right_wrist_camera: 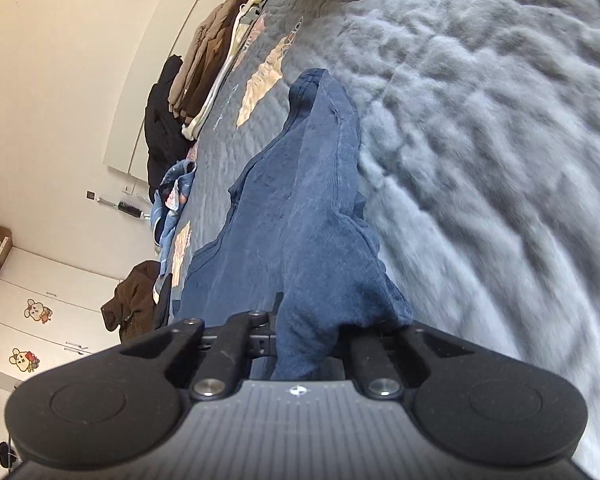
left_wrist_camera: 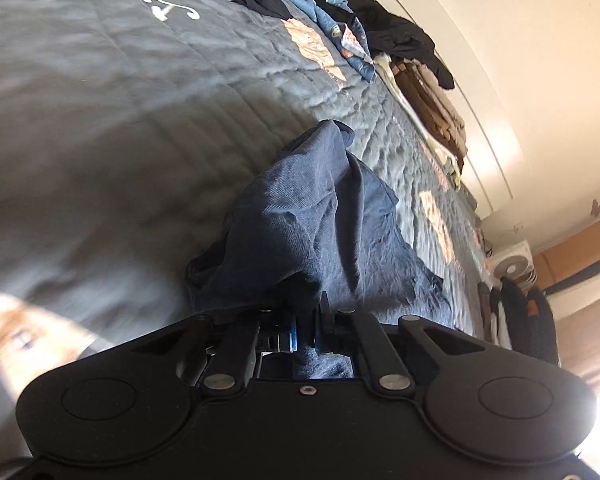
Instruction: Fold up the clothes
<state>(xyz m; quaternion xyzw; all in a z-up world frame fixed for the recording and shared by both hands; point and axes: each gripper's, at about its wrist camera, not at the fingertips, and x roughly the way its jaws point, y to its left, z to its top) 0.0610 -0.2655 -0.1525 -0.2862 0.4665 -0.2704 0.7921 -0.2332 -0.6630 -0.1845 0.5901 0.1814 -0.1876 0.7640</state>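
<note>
Left gripper (left_wrist_camera: 300,320) — black, two-fingered; jaws drawn together on a bunched edge of the dark blue garment (left_wrist_camera: 316,216), cloth pinched between them and spilling down behind the fingers.

Right gripper (right_wrist_camera: 308,332) — black with a grey ribbed top plate; jaws clamped on a thick fold of the same dark blue garment (right_wrist_camera: 300,208), which drapes over the finger ends and hides the tips.

Dark blue garment — heavy cotton-like cloth with a stitched hem visible at its far end. It runs away from each gripper in a loose, wrinkled ridge and lies on the quilted grey bedspread (left_wrist_camera: 100,120), its near end lifted where the jaws hold it.

Quilted grey bedspread (right_wrist_camera: 480,140) — puffy stitched surface with pale peach printed patches; sunlight falls across it in places.

Along the far edge of the bed, against the cream wall (left_wrist_camera: 520,60):
- patterned light blue clothing (left_wrist_camera: 324,20), crumpled
- black jacket (left_wrist_camera: 400,36), heaped
- brown coat (left_wrist_camera: 432,100) lying over something cream-white

Farther off — a white box fan (left_wrist_camera: 512,264) in the left view; white cupboard doors with cartoon stickers (right_wrist_camera: 38,312) and a brown garment (right_wrist_camera: 136,296) hanging near them in the right view.
</note>
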